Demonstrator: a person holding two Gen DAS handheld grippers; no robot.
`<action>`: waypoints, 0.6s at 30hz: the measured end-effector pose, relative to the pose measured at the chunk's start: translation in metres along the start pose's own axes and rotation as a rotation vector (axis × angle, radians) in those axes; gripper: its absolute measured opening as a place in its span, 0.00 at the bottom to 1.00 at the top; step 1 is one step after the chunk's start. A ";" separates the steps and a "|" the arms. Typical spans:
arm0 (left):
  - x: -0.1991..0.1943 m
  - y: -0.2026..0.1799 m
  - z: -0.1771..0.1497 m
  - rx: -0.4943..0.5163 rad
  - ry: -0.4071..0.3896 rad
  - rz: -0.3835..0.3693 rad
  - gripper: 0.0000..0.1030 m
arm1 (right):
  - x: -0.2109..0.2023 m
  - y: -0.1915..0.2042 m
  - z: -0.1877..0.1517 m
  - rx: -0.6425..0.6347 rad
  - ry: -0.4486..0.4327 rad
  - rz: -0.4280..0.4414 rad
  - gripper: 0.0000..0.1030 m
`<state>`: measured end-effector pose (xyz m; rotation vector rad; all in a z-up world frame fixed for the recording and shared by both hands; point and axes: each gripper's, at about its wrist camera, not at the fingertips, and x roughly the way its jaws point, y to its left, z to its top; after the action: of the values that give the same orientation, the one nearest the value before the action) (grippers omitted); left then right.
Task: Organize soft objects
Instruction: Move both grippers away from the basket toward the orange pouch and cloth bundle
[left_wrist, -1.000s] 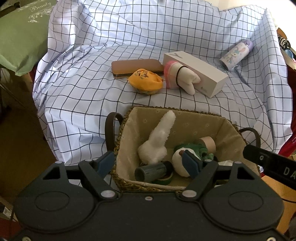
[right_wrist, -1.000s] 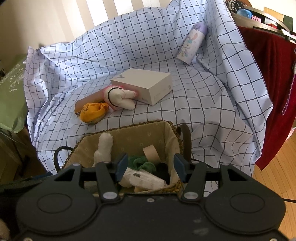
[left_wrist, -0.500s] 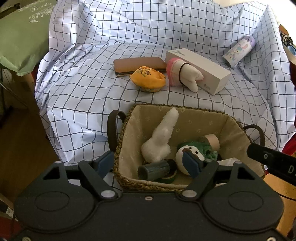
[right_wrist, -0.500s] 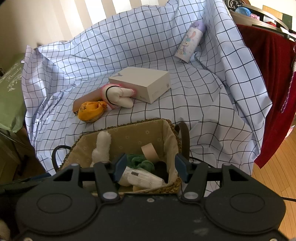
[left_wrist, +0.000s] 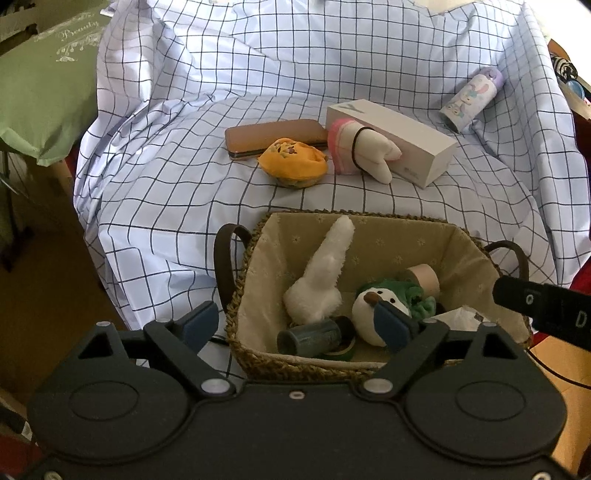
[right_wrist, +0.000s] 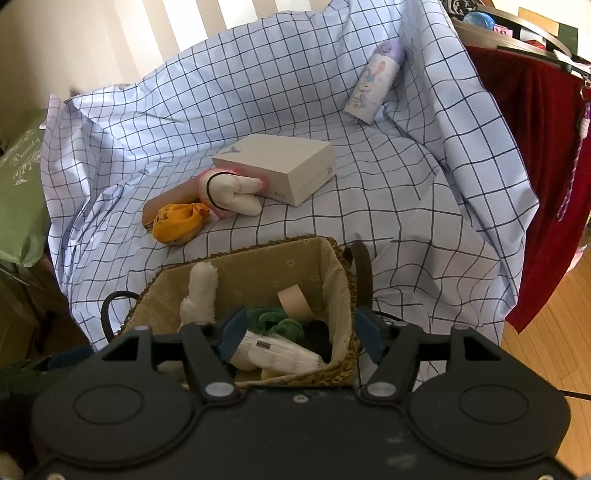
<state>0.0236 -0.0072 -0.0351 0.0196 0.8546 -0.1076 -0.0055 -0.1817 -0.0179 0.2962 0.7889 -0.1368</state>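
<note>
A woven basket (left_wrist: 354, 216) with a beige lining stands at the front edge of the checked sheet. In it lie a white fluffy toy (left_wrist: 321, 280), a snowman plush with green cloth (left_wrist: 369, 310), a dark cylinder (left_wrist: 310, 338) and a cardboard tube (left_wrist: 424, 277). Behind it on the sheet are a yellow pouch (left_wrist: 293, 166) and a pink-and-white plush (left_wrist: 360, 149). My left gripper (left_wrist: 295, 325) hovers over the basket's near left corner, jaws opening, pads touching nothing. My right gripper (right_wrist: 299, 332) straddles the basket's (right_wrist: 332, 258) right wall over a white tube (right_wrist: 280, 354), jaws opening, nothing pressed.
A white box (left_wrist: 399, 142), a brown case (left_wrist: 273, 138) and a pastel bottle (left_wrist: 471, 99) lie on the sheet. A green cushion (left_wrist: 44, 85) is at the left. Red cloth (right_wrist: 535, 166) hangs at the right, above wooden floor (right_wrist: 546, 350).
The jaws of both grippers have spread wider. Neither hand has shifted and the things in the basket lie as before.
</note>
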 end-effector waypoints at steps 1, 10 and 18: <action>-0.001 0.000 0.000 0.002 -0.003 0.003 0.90 | 0.000 0.000 0.000 0.002 -0.002 -0.002 0.73; -0.001 -0.002 0.000 0.009 -0.006 0.010 0.94 | 0.003 0.000 0.000 0.005 -0.001 -0.019 0.92; 0.001 -0.003 0.002 0.024 0.015 0.004 0.94 | 0.008 -0.002 0.012 0.007 -0.014 -0.028 0.96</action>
<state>0.0256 -0.0104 -0.0339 0.0442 0.8684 -0.1139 0.0077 -0.1875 -0.0162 0.2900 0.7787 -0.1681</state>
